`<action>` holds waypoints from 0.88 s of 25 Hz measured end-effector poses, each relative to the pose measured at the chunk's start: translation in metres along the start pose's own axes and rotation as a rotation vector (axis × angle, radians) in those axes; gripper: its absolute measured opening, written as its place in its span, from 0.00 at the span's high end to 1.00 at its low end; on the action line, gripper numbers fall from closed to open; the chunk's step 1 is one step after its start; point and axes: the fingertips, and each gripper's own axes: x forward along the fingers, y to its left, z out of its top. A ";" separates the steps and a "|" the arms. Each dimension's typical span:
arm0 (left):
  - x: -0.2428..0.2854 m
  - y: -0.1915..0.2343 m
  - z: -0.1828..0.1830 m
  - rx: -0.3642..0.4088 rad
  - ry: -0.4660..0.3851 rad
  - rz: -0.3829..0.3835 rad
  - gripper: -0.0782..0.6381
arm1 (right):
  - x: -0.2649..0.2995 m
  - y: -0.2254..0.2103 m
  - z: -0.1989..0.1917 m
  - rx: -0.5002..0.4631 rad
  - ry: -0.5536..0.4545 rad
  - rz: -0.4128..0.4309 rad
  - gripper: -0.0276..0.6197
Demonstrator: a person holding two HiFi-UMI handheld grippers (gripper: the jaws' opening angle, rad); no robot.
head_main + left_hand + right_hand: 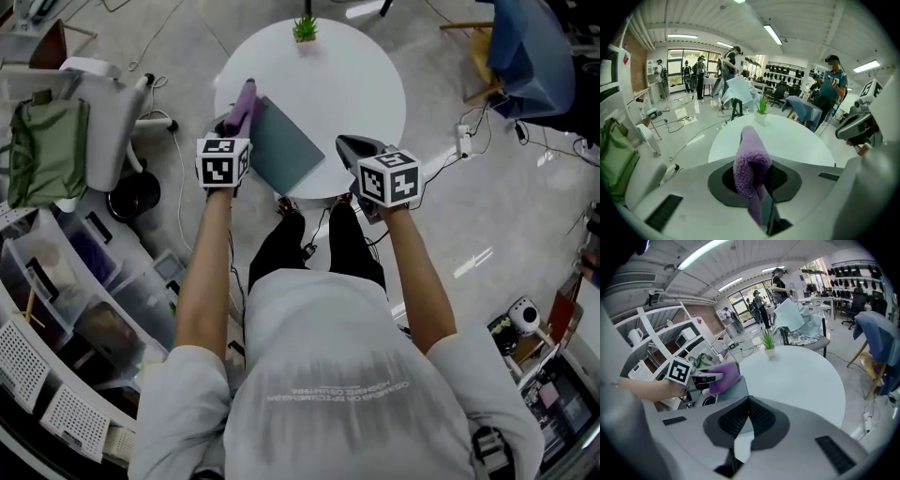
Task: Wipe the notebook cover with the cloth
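The round white table [366, 84] bears the grey notebook [286, 142] at its near left edge, lying flat with one corner reaching out over the rim. The left gripper [234, 122] hangs over the table's left rim, and its jaws are clamped on the purple cloth [244, 98]. In the left gripper view the cloth [751, 171] stands up from between the pads in a folded hump. From the right gripper view, the cloth [723, 376] sits right at the notebook's [736, 390] left edge; whether it touches the cover cannot be told. The right gripper [356, 146] is over the table's near rim, to the right of the notebook and apart from it. Its jaws [745, 420] are pressed together with nothing between them. A small potted plant [305, 28] stands at the table's far edge.
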 end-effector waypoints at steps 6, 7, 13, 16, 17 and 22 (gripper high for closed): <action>0.035 -0.018 -0.017 0.057 0.073 -0.083 0.82 | 0.001 -0.004 -0.015 0.036 0.024 0.002 0.95; 0.039 -0.024 -0.021 0.052 0.084 -0.095 0.81 | 0.002 -0.004 -0.017 0.038 0.028 0.008 0.95; 0.047 -0.044 -0.030 0.008 0.098 -0.041 0.81 | -0.003 -0.012 -0.027 0.016 0.058 0.044 0.95; 0.045 -0.049 -0.033 -0.037 0.114 -0.030 0.81 | -0.008 -0.022 -0.026 -0.010 0.060 0.044 0.95; 0.045 -0.052 -0.035 -0.032 0.127 -0.028 0.82 | -0.010 -0.024 -0.026 -0.019 0.062 0.047 0.96; 0.039 -0.075 -0.050 -0.017 0.169 -0.017 0.82 | -0.019 -0.033 -0.030 -0.051 0.079 0.074 0.95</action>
